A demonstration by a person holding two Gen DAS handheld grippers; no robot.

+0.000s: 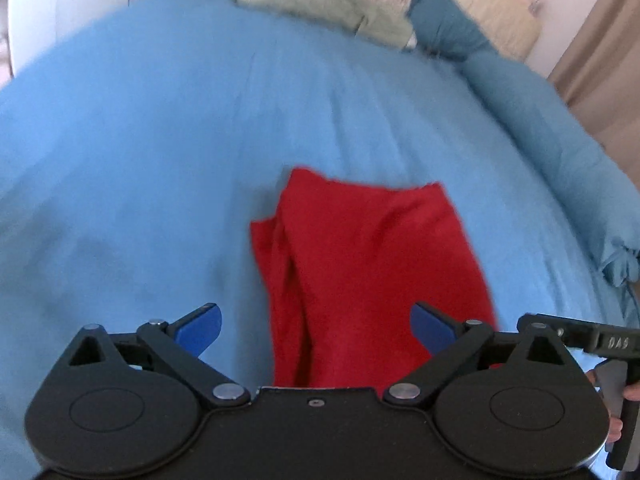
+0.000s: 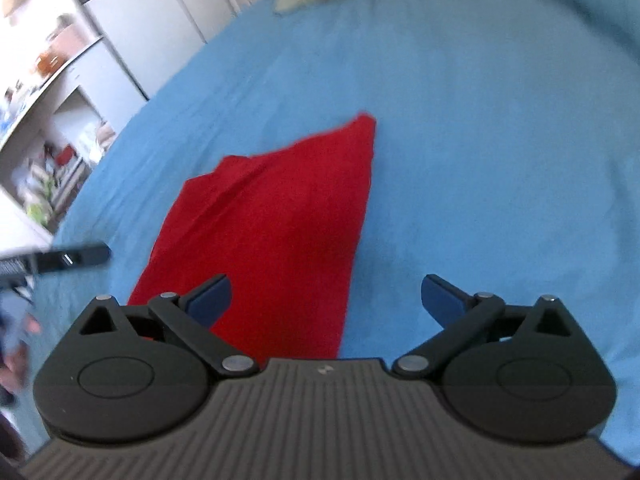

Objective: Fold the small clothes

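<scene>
A bed [image 1: 140, 140] under a light blue cover fills both views, its cloth lightly creased and blurred by motion; in the left wrist view the cover's edge bunches into a darker blue roll running from 1 o'clock down to 3 o'clock; at 12 o'clock on the far end of the bed lies a pale grey-green folded cloth [image 1: 320, 12], with a cream patterned blanket [image 1: 460, 4] just behind it; in the right wrist view a shelf unit [image 2: 52, 112] with blurred clutter stands off the bed at 9 to 10 o'clock

The red garment [image 1: 368, 264] lies flat on the cover near the middle of the bed, already doubled over, with a layered fold showing along its left side in the left wrist view; in the right wrist view the same red garment [image 2: 272, 220] tapers to a corner toward 12 o'clock and its near end passes under the left finger

The left claw [image 1: 316, 324] hovers over the near end of the garment, its blue-tipped fingers [image 1: 200, 326] spread wide and gripping nothing; the right claw [image 2: 326, 300] is likewise released, fingers [image 2: 442, 298] far apart, its right finger over bare cover; each claw's black body edges into the other's view, at 3 o'clock in the left view and 9 o'clock in the right
</scene>
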